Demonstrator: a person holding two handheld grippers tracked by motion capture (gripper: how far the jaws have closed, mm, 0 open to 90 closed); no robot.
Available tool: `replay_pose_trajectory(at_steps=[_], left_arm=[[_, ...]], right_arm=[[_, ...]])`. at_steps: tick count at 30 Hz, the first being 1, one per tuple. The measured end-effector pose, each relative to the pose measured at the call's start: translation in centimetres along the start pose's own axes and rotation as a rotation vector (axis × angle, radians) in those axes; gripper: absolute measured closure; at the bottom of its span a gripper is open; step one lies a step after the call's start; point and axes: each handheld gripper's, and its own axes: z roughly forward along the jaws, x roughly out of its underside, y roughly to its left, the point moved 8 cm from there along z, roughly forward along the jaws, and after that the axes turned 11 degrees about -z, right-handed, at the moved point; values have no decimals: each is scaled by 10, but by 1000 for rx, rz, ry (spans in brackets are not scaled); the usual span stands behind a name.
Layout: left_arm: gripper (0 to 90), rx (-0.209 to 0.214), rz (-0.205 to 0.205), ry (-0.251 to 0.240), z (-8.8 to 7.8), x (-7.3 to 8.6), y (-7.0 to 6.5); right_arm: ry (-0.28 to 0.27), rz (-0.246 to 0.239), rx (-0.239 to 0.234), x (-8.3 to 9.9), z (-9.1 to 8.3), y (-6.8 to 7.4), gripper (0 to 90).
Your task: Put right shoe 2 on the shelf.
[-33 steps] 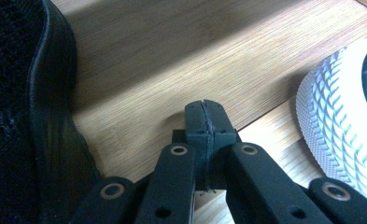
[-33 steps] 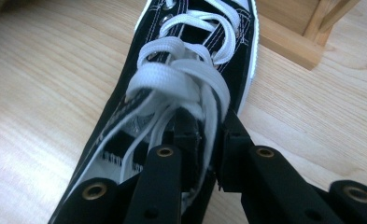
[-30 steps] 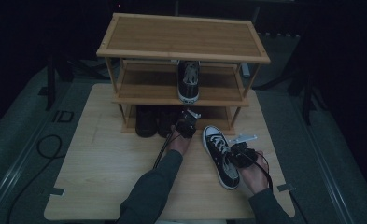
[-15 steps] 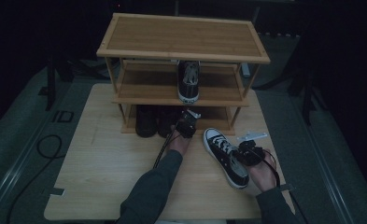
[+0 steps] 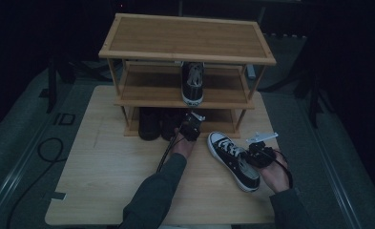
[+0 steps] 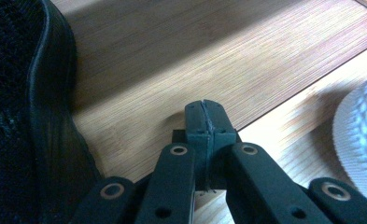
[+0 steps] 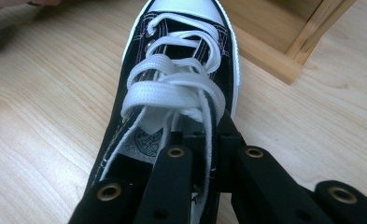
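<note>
Black canvas with white laces marks the sneaker [image 5: 234,160] lying on the wooden table [image 5: 104,181], in front of the shoe rack [image 5: 187,40], toe pointing toward it. The sneaker's side wall at the opening is clamped between the jaws of the right gripper [image 7: 208,140]. The left gripper [image 6: 204,122] is held at the rack's bottom shelf, jaws pressed together on nothing, beside a dark shoe [image 6: 27,116]. A second sneaker [image 5: 193,83] is seen on the middle shelf.

High view dim, dark surround, grainy. Gripper views brighter; broad shadow band across light bamboo shelf board [image 6: 181,60], black canvas shoe [image 6: 27,116] blurred close up.
</note>
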Motion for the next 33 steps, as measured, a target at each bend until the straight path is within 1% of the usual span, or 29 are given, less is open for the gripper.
replay_pose_trajectory(at_steps=[16, 27, 33], left_arm=[[900, 2, 1, 2, 0, 0, 0], [900, 2, 0, 2, 0, 0, 0], [900, 1, -1, 1, 0, 0, 0]], right_arm=[[-20, -96, -24, -13, -24, -11, 877], [-41, -132, -46, -23, -38, -11, 877], [-50, -147, -50, -27, -48, -13, 877]])
